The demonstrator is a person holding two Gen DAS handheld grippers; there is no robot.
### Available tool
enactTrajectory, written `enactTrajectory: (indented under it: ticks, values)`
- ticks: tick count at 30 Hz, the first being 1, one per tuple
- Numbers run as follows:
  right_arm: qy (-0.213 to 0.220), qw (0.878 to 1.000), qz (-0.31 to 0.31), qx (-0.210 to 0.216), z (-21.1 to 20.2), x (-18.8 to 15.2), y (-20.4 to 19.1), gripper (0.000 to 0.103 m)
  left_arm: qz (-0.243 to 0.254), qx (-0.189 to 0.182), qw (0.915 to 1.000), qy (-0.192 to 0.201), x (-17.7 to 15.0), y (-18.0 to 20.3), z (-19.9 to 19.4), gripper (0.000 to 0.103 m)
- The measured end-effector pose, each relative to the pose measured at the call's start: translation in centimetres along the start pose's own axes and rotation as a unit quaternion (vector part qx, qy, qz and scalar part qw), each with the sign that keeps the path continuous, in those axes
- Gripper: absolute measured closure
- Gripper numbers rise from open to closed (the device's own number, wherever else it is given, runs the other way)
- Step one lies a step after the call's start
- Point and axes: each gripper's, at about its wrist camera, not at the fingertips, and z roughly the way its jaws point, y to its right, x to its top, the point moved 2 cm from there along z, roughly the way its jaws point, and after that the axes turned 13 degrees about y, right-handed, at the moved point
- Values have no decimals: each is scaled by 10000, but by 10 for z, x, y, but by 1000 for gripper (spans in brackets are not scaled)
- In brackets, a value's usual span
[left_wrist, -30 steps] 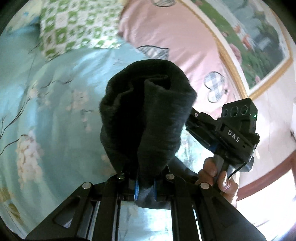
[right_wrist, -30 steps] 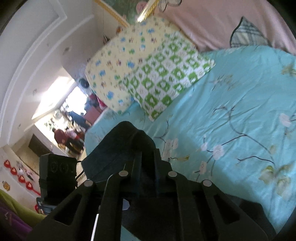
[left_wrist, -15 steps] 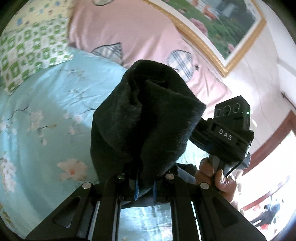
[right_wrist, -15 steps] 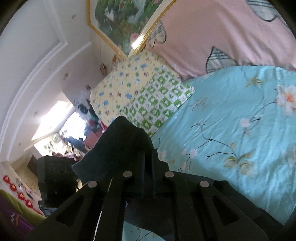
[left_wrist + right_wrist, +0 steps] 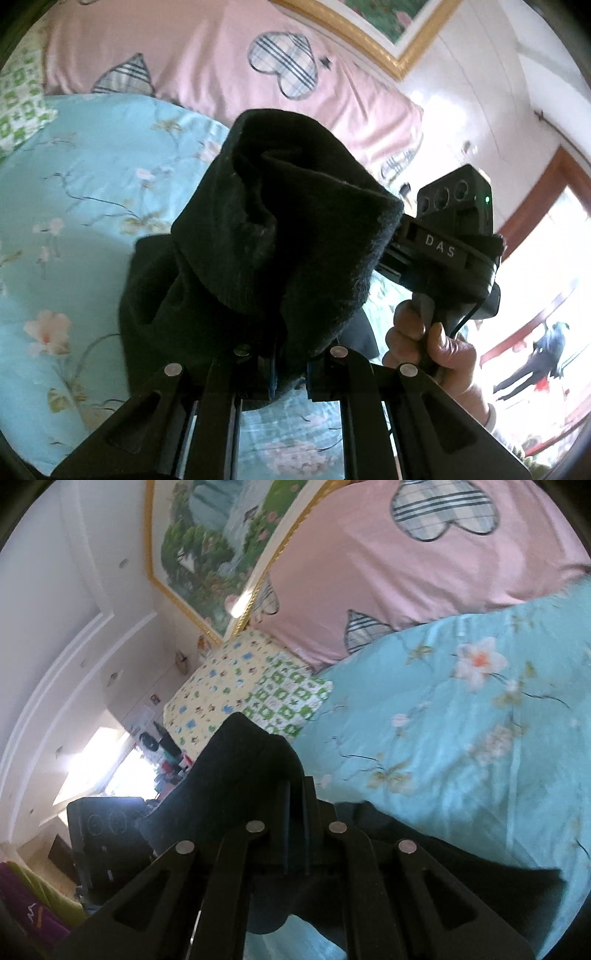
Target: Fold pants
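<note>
The black fleece pants [image 5: 280,236] are bunched up in front of the left wrist camera, and my left gripper [image 5: 290,373] is shut on them. In the right wrist view my right gripper [image 5: 295,812] is shut on another part of the pants [image 5: 240,760], with more of the dark cloth trailing down to the right [image 5: 461,860]. Both grippers hold the pants lifted above the blue floral bedspread [image 5: 62,206]. The right gripper's body shows in the left view, marked DAS [image 5: 443,251], held by a hand [image 5: 432,343].
A pink blanket with plaid hearts [image 5: 388,565] lies at the head of the bed. Green-checked and yellow pillows [image 5: 243,694] sit beside it. A framed landscape picture [image 5: 221,542] hangs on the wall. A bright doorway [image 5: 546,295] is to the right.
Both grippers have tilted upward with the pants in them; the views swung from the bedspread and pillows toward the pink blanket, the picture and the wall. Both grips are unchanged.
</note>
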Motion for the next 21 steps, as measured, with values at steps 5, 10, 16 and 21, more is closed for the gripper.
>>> enactTrajectory:
  ticks: [5,10,16,21]
  values:
    - [155,9995,227,-177,-29,-8,23,96,238,-20,9993,-276,-20,19,25,94]
    - [265,9979,474,-340,-51,-19,45,96,501,67,9977,-445,-32,31,45,94]
    - [376,9950,734,-564,-66,-32,71,96,889,199,9939,-620,-44,39,66,92]
    - [452,9918,811,-873,-78,-40,84,96,1133,152,9909,-706,-53,44,77,88]
